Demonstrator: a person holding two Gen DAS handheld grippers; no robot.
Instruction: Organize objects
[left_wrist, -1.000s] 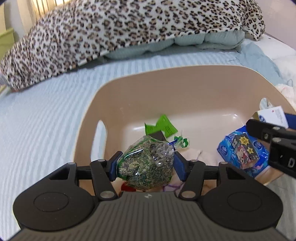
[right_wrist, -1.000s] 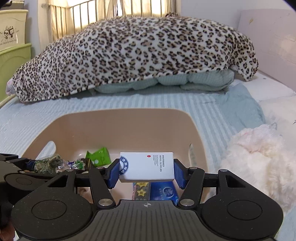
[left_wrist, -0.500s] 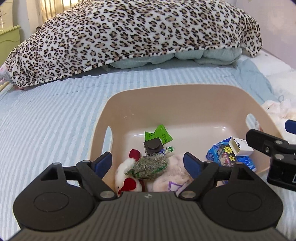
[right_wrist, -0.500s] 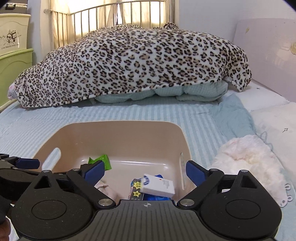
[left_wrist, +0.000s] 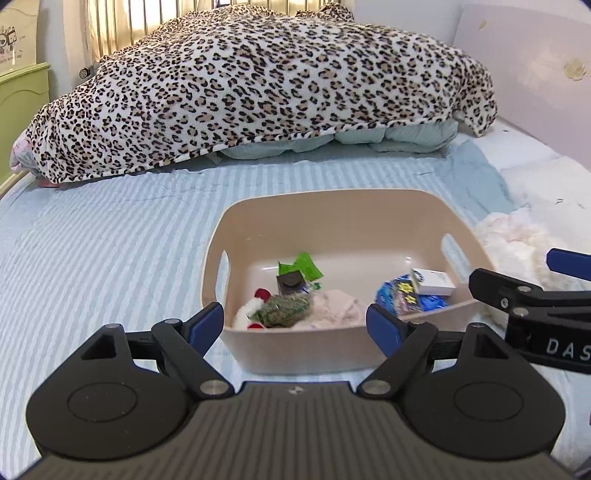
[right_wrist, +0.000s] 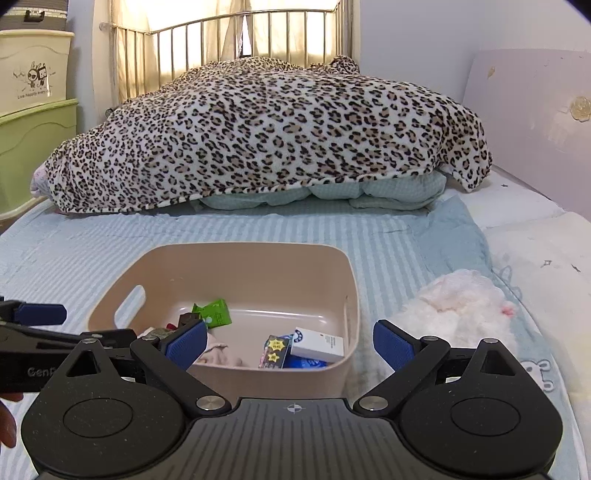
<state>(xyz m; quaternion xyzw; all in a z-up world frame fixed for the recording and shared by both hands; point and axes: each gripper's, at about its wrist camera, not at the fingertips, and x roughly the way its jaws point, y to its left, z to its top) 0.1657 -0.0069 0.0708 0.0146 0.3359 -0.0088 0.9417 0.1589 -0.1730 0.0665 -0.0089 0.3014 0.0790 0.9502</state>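
the left gripper (left_wrist: 294, 325) hangs spread and empty just before the near wall of the beige bin (left_wrist: 334, 201). inside the bin, from left to right, lie a bag of dried herbs (left_wrist: 282, 313), a green packet (left_wrist: 303, 264) and a white box (left_wrist: 433, 281) atop a blue pack (left_wrist: 406, 298). the right gripper (right_wrist: 290, 341) is likewise spread, holding nothing, at the bin's near right corner.

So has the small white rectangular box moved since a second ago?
Yes. The white box left the right gripper, now open, and dropped into the beige plastic tub, landing on the blue packet.
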